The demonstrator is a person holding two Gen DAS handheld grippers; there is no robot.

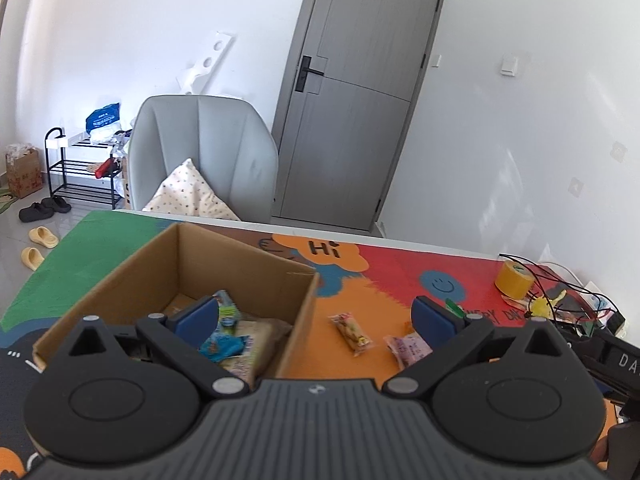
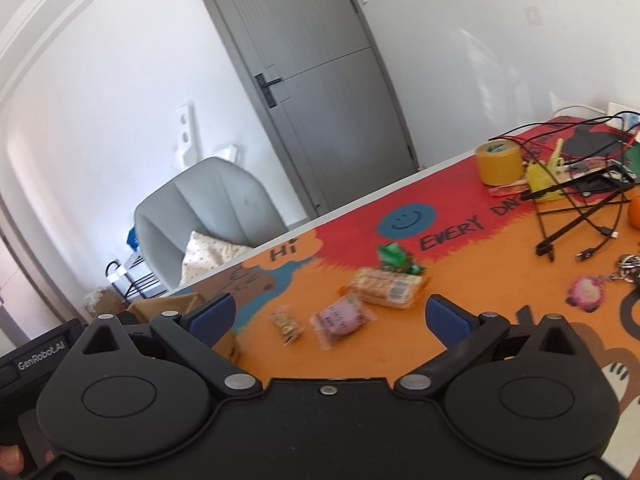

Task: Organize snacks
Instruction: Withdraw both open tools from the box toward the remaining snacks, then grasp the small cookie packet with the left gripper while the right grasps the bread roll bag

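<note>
A brown cardboard box (image 1: 244, 264) stands on the colourful mat and holds several snack packets (image 1: 226, 340). My left gripper (image 1: 316, 316) is open and empty, its left pad over the box, its right pad over the mat. Right of the box lie a small yellow-red snack (image 1: 352, 330) and a pink packet (image 1: 408, 348). My right gripper (image 2: 328, 320) is open wide and empty above the mat. Ahead of it lie a small snack (image 2: 286, 324), a pink packet (image 2: 342, 320), a long cracker pack (image 2: 384, 286) and a green packet (image 2: 398, 258). A corner of the box (image 2: 176, 304) shows at its left.
A yellow tape roll (image 2: 500, 162), black cables (image 2: 576, 216), a yellow toy (image 2: 542, 178) and a pink keychain (image 2: 586, 292) crowd the table's right end. A grey armchair with a cushion (image 1: 200, 160) stands behind the table's far edge, by a grey door (image 1: 356, 92).
</note>
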